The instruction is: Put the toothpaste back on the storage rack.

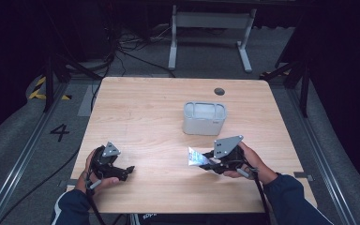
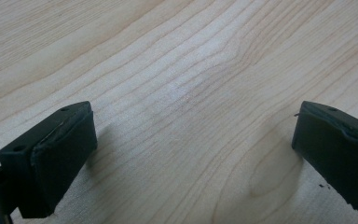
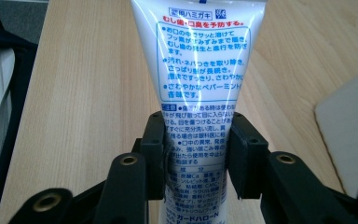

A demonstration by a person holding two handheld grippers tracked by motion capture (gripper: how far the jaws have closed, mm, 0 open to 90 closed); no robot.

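The high view looks forward and down on the whole wooden table, with the grey bin near its middle. The left gripper view faces bare tabletop from close above. The right gripper view, near that bin, shares it and the toothpaste tube with the high view.

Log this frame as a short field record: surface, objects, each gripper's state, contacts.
surface: light wooden table
object: white printed toothpaste tube, held above the table
object: grey rectangular open-top container, standing mid-table, untouched
left gripper: jaws wide apart, nothing between them, over bare wood
right gripper: jaws clamped on the tube's lower part
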